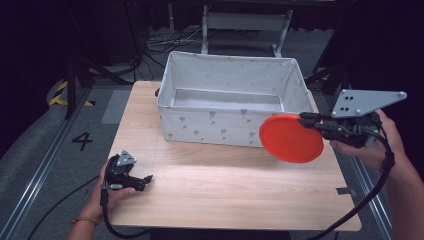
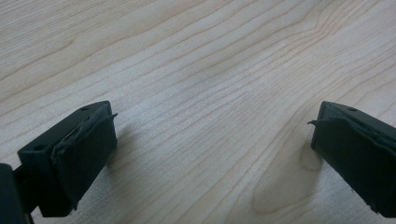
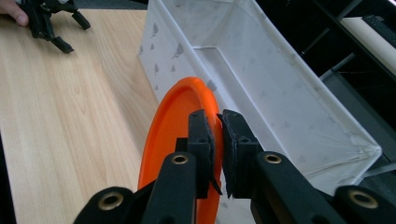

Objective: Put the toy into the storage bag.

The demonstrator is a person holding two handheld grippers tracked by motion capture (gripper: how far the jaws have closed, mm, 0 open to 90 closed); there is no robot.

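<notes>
The right gripper (image 1: pixel 306 120) pinches the right rim of an orange plastic plate (image 1: pixel 290 138), held in the air just near of the white fabric bin's (image 1: pixel 210 125) right end, while the left gripper (image 1: pixel 142 181), fingers wide and empty, rests on the desk (image 1: pixel 225 185) far left.

Quick tally on the wooden table (image 1: pixel 225 185): one white fabric storage bin (image 1: pixel 220 127), one orange plastic disc (image 1: pixel 291 138), and two handheld grippers, the left gripper (image 1: pixel 146 180) and the right gripper (image 1: pixel 306 120).
</notes>
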